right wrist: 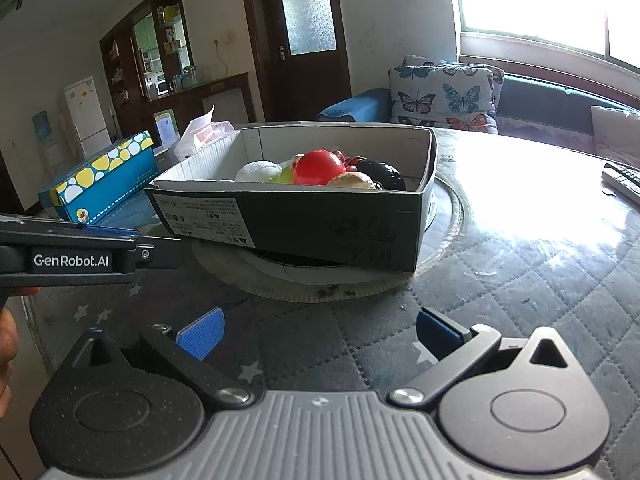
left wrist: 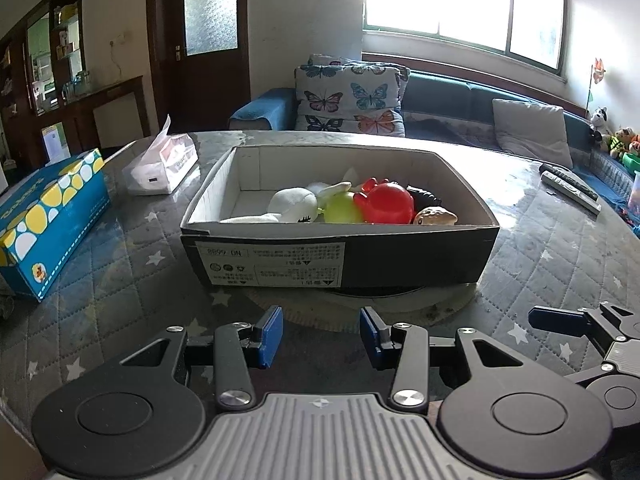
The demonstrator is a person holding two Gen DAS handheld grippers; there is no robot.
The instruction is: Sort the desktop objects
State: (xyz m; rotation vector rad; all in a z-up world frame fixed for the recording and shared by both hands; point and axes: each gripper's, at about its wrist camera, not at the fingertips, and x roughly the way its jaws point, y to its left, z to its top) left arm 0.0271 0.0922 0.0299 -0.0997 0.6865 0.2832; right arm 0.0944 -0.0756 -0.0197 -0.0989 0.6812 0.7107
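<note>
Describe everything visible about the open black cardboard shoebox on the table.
The open black cardboard shoebox is lidless, with a white ribbed interior and a white printed label on its near wall, reading upside down. It sits upright on a round flat disc on the quilted star-print table cover. Inside, toward its right end, lie a white plush toy, a green ball, a red round toy and others. Neither gripper touches it.

Beyond my table's far edge, a butterfly-print cushion (left wrist: 348, 96) is leaning on the blue sofa (left wrist: 452, 96); plush toys (left wrist: 618, 140), I think, are crowding its right end.
</note>
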